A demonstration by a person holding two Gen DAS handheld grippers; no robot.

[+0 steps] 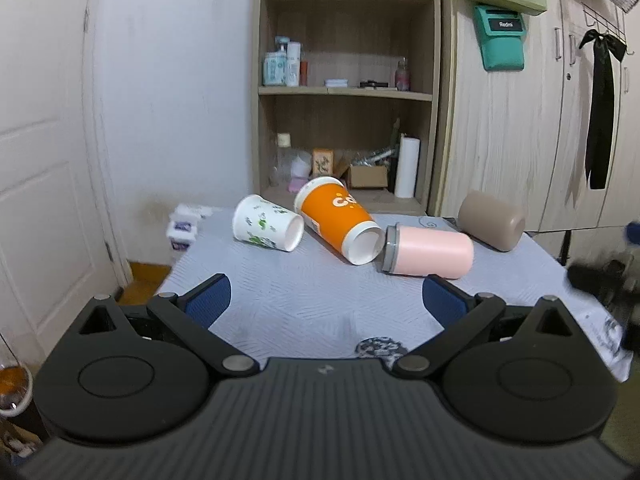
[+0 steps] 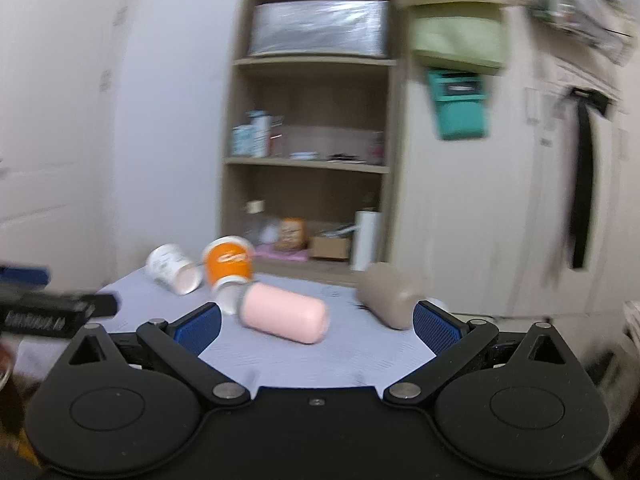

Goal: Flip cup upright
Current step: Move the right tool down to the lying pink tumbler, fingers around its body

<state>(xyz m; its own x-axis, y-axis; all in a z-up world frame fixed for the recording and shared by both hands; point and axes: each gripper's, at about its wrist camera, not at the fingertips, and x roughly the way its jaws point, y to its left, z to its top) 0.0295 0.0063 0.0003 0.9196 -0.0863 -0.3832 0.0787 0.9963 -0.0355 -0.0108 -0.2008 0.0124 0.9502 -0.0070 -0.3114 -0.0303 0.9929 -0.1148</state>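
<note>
Several cups lie on their sides on a grey-clothed table (image 1: 304, 304). From left to right: a white paper cup with green leaves (image 1: 266, 222), an orange paper cup (image 1: 340, 218), a pink tumbler with a grey rim (image 1: 428, 252) and a tan cup (image 1: 492, 220). My left gripper (image 1: 326, 300) is open and empty, short of the cups. My right gripper (image 2: 316, 326) is open and empty, with the pink tumbler (image 2: 284, 318) between and beyond its fingers and the tan cup (image 2: 390, 294) by its right finger. The white cup (image 2: 172, 268) and orange cup (image 2: 230, 266) lie further left.
A wooden shelf unit (image 1: 344, 92) with bottles, boxes and a paper roll stands behind the table. A wardrobe (image 1: 520, 120) stands to its right, a white door (image 1: 44, 160) to the left. A small white carton (image 1: 182, 232) sits at the table's far left corner.
</note>
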